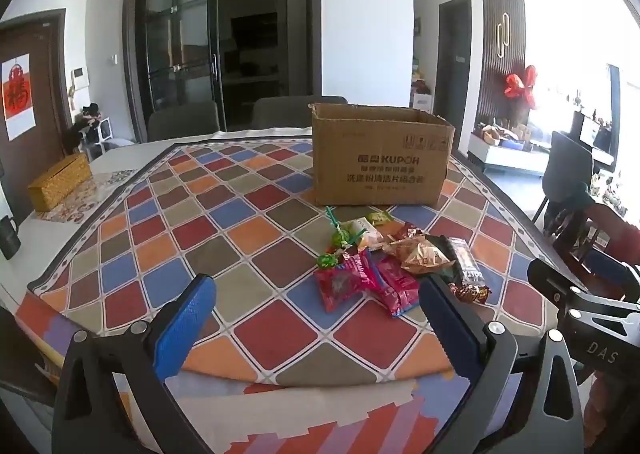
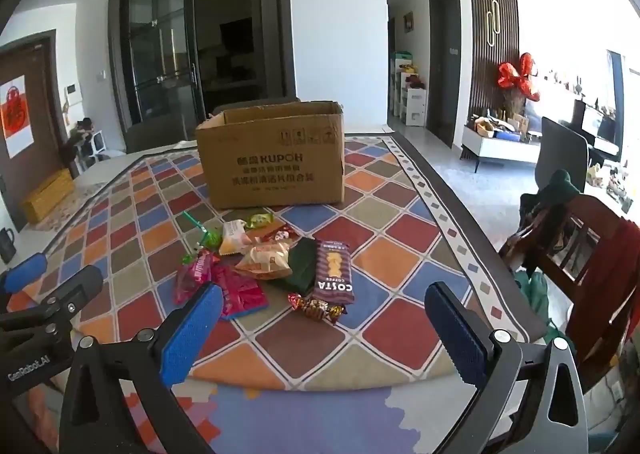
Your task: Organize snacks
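A pile of snack packets [image 1: 392,258] lies on the checked tablecloth in front of an open cardboard box [image 1: 380,157]. In the right wrist view the pile [image 2: 264,266] includes a striped Costa packet [image 2: 334,272], pink packets [image 2: 236,290], a green lollipop [image 2: 212,240] and a wrapped candy [image 2: 316,308], with the box [image 2: 276,157] behind. My left gripper [image 1: 316,318] is open and empty, near the table's front edge, just short of the pile. My right gripper [image 2: 324,326] is open and empty, in front of the pile.
A yellow tissue box [image 1: 60,181] and a dark mug [image 1: 8,238] stand at the table's left side. Grey chairs [image 1: 184,125] are behind the table. A wooden chair with clothes [image 2: 580,238] stands to the right.
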### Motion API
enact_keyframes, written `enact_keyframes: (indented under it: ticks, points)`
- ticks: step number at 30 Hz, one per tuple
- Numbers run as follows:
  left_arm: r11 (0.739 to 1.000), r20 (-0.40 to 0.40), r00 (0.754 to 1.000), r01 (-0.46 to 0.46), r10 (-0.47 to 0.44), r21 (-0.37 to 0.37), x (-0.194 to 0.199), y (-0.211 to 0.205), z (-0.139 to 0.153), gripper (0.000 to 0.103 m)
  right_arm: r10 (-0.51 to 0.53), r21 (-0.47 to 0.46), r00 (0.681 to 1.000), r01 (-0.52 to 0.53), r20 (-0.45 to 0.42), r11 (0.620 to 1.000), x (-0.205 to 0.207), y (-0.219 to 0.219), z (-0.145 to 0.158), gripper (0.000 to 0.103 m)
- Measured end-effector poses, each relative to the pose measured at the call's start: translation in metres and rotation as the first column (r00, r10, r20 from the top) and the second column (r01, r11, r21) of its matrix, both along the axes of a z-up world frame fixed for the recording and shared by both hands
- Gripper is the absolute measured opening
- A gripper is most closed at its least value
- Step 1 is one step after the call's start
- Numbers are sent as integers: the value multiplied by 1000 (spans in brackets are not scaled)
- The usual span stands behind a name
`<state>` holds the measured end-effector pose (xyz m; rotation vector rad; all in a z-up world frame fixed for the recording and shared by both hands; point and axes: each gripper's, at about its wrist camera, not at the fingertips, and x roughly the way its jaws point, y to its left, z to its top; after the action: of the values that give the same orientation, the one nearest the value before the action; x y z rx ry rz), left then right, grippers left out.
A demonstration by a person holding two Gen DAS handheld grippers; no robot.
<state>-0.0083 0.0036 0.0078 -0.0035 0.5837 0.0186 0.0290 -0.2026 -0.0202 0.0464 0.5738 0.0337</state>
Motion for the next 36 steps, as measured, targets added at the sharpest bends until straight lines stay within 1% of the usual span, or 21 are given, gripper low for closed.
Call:
enact_keyframes:
  ticks: [36]
  points:
    - [1000, 13, 1000, -2, 2, 1, -1, 0, 5, 103, 17, -9, 1000, -17, 20, 1000, -5, 5, 9, 102]
